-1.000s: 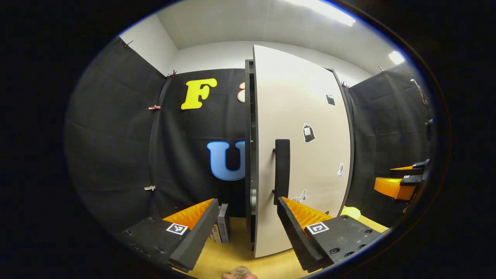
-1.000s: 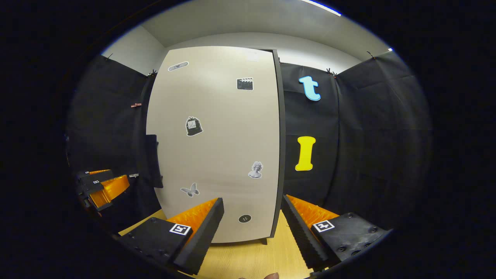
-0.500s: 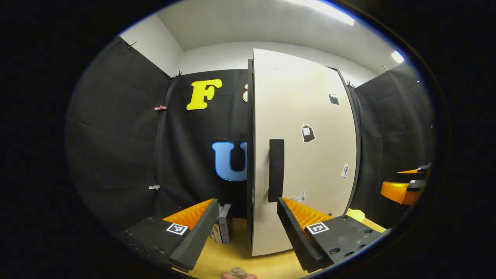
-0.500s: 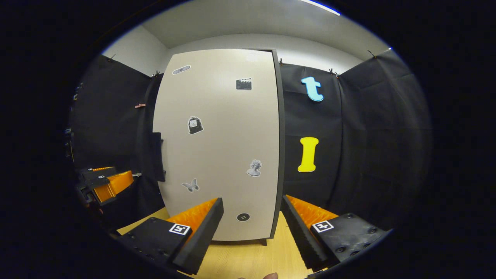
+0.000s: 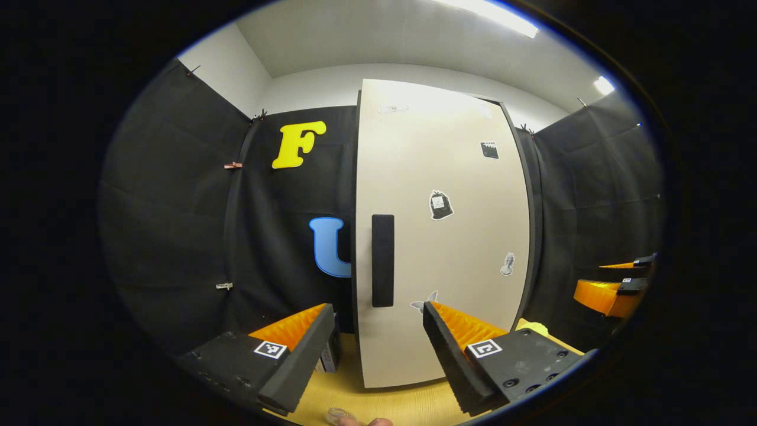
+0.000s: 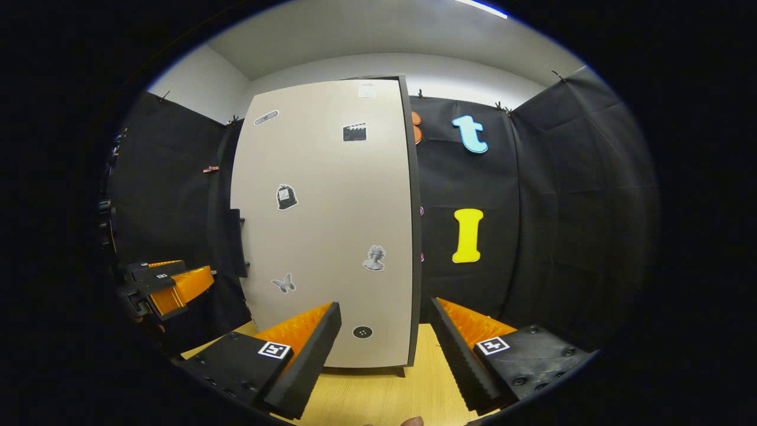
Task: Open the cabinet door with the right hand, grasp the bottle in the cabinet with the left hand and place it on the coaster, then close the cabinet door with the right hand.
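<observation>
- In the left gripper view the left tongs [image 5: 375, 331] stand wide open with nothing between the fingers, held above the wooden tabletop [image 5: 408, 405] and aimed at the lower part of the cabinet door [image 5: 437, 236].
- In the right gripper view the right tongs [image 6: 384, 331] are likewise spread wide and hold nothing, pointing at the bottom right edge of the cabinet door [image 6: 325, 225], apart from it.
- Each pair of tongs also appears in the other's camera: the right tongs [image 5: 612, 290] sit at the far right of the left gripper view, and the left tongs [image 6: 165, 284] at the far left of the right gripper view, both clear of the door.
- The cabinet door looks shut flat against the cabinet, its pale face carrying several small stickers.
- The dark vertical handle [image 5: 382, 260] runs along the door's left side, just above and between the left tongs' fingers in that view, untouched.
- A clear, rounded glass rim, probably the bottle's [image 5: 338, 416] mouth, peeks in at the very bottom edge of the left gripper view, beside a fingertip; whether it rests on a coaster cannot be told.
- A small yellow object [image 5: 532, 327] lies on the tabletop near the cabinet's right foot.
- Something dark, perhaps books [image 5: 328, 355], stands at the cabinet's left base behind the left finger.
</observation>
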The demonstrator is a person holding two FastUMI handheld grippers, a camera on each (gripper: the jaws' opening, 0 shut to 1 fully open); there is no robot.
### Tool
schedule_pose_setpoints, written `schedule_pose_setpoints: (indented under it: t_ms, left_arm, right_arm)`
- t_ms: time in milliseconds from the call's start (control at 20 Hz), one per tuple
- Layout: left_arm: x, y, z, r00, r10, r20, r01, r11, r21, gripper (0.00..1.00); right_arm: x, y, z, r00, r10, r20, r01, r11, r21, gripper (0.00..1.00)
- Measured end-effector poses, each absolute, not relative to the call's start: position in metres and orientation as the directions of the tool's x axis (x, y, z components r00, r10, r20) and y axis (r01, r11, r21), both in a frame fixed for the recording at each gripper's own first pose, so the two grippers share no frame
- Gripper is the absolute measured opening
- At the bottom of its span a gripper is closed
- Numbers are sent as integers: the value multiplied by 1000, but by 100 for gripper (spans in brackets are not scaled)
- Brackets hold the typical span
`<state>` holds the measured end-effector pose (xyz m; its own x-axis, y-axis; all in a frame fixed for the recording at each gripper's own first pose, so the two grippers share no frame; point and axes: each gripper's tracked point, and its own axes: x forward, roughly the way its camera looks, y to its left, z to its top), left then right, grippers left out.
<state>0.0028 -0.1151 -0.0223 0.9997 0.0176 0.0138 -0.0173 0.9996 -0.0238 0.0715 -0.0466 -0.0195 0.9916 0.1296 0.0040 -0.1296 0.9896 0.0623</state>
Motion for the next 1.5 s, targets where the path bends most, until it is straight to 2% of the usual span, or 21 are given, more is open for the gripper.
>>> schedule_pose_setpoints:
  t_ms: [1500]
  left_arm:
    - [14, -150, -22, 1000, -3, 7, 3, 1000, 11, 95]
  right_arm:
    - [80, -62, -29, 992, 129, -3, -129, 988, 83, 98]
